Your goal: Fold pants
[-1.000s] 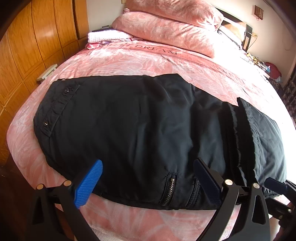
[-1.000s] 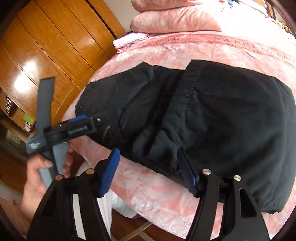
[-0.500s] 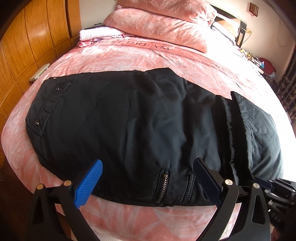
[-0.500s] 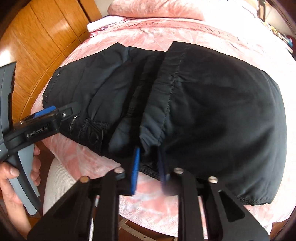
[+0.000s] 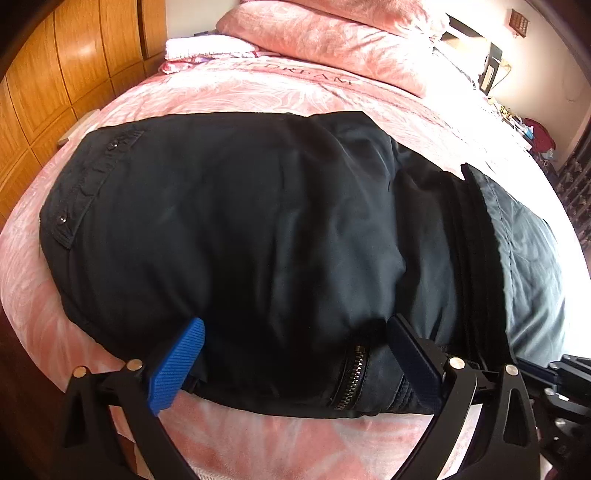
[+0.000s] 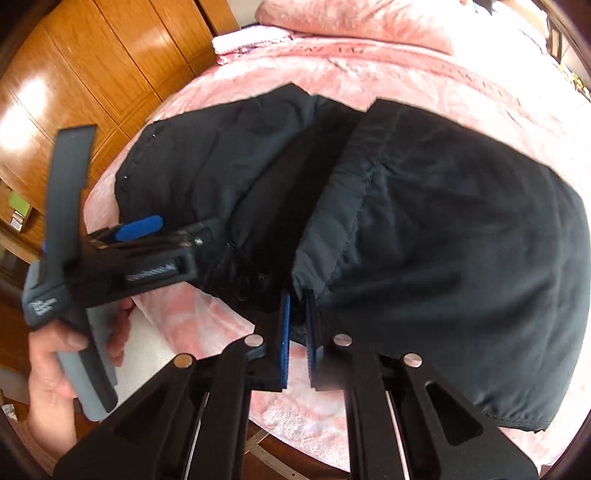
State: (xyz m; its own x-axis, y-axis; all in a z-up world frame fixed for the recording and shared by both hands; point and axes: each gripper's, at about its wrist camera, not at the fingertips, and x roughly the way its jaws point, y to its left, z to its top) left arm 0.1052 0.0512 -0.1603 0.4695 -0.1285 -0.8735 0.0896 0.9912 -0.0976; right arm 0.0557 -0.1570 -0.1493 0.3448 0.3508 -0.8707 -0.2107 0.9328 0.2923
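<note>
We see black pants (image 5: 258,229) lying across a pink bed (image 5: 258,88), spread flat w/ one part folded over near the middle, so a hem edge (image 6: 354,206) crosses the cloth there. Waistband w/ snaps (image 5: 74,206) sits at the far left in the left wrist view; a zip pocket (image 5: 351,376) is at the near edge.

Left gripper (image 5: 295,350): jaws wide apart, blue pads on either side of the near edge of the pants, over the cloth just left of the zip. We can't tell if the tips touch the fabric; nothing is pinched. In the right wrist view we see the same tool from the side, w/ a hand (image 6: 55,354) around its grey handle.

Right gripper (image 6: 298,314): jaws nearly closed, narrow gap, w/ a bunch of black cloth from the near edge of the pants caught between the pads, right under the folded hem. It's gripping the pants.

Bkgd: pink pillows (image 5: 332,33) at the head of the bed, a folded white towel (image 5: 203,48) beside them, wooden wardrobe (image 6: 92,66) along the left side.
</note>
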